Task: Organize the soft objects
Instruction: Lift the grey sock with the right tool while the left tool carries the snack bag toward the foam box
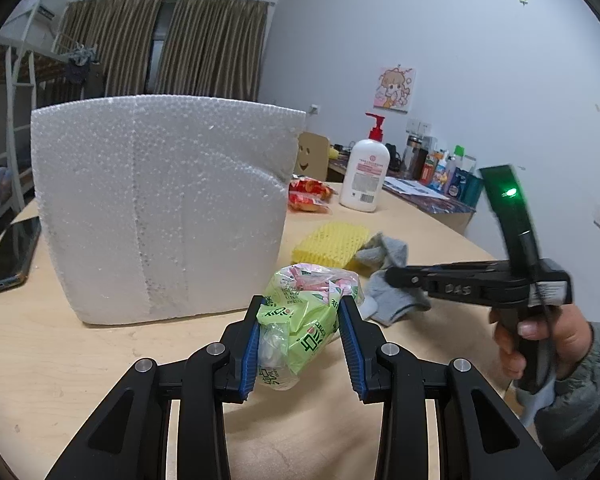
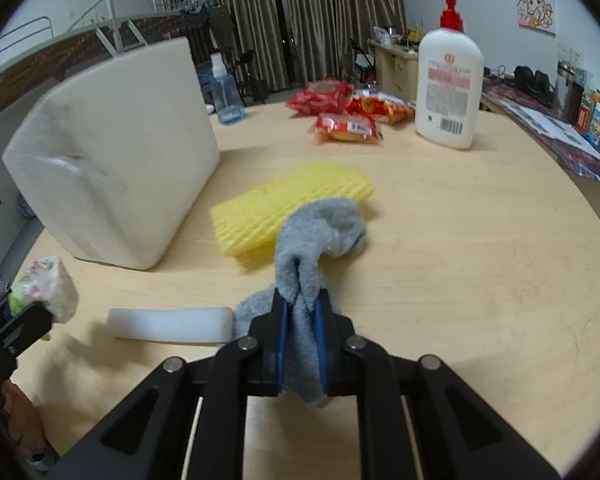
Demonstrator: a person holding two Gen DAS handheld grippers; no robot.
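My left gripper point(image 1: 302, 312) is shut on a green tissue pack point(image 1: 304, 320) and holds it just over the table; the pack also shows at the left edge of the right wrist view point(image 2: 46, 292). My right gripper point(image 2: 302, 312) is shut on a grey sock point(image 2: 320, 240), which drapes forward onto a yellow sponge cloth point(image 2: 284, 204). In the left wrist view the right gripper point(image 1: 396, 276) pinches the sock point(image 1: 388, 280) beside the yellow cloth point(image 1: 332, 240). A white foam strip point(image 2: 172, 322) lies left of the right gripper.
A big white foam box point(image 1: 160, 208) stands on the round wooden table point(image 2: 460, 240). A lotion pump bottle point(image 2: 448, 80), red snack packets point(image 2: 348, 112), and a blue spray bottle point(image 2: 224, 88) stand at the back. A phone point(image 1: 12, 256) lies left.
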